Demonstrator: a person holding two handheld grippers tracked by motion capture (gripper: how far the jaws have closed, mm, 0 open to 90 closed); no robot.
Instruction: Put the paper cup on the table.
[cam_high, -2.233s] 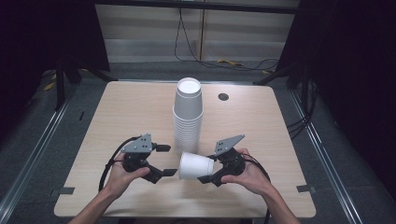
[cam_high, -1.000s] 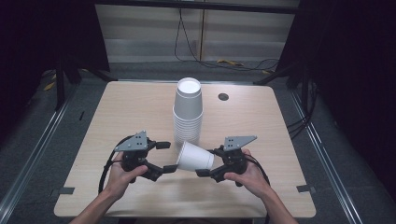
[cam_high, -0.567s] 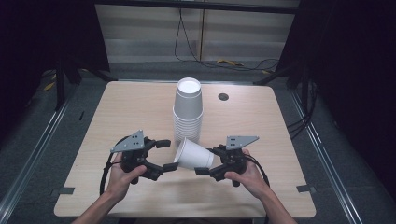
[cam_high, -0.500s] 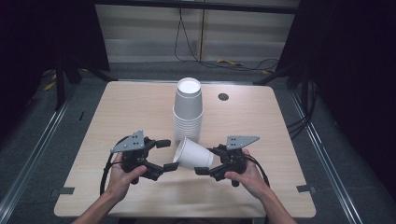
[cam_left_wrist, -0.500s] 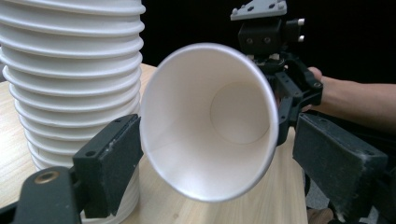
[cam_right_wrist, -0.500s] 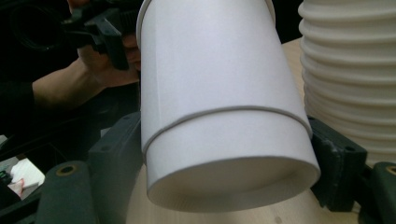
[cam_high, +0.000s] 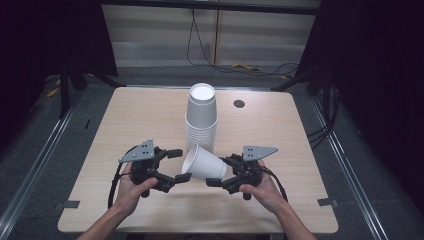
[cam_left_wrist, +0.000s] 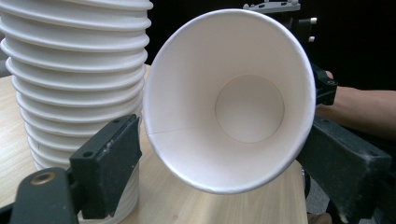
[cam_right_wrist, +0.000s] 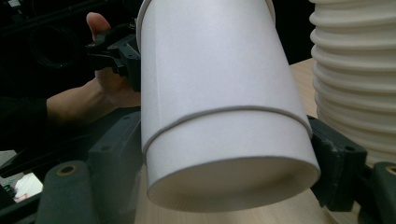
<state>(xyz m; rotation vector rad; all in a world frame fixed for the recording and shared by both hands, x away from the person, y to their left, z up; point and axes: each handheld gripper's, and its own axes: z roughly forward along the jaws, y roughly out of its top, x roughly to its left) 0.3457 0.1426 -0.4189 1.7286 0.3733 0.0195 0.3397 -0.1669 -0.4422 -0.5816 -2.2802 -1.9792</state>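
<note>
The white paper cup (cam_high: 203, 163) lies tipped sideways above the light wooden table (cam_high: 125, 120), clamped near its base by my right gripper (cam_high: 220, 172). My left gripper (cam_high: 176, 165) stands spread, mouth-side (presumably for handover). The tall stack of white paper cups (cam_high: 201, 117) stands just behind.

lab | black curtains (cam_high: 380, 75) | floor cables (cam_high: 200, 45) | bare table (cam_high: 135, 120)

A white paper cup (cam_high: 204, 163) lies tilted on its side, mouth leftward, seemingly just clear of the cup stack (cam_high: 201, 118).
</note>
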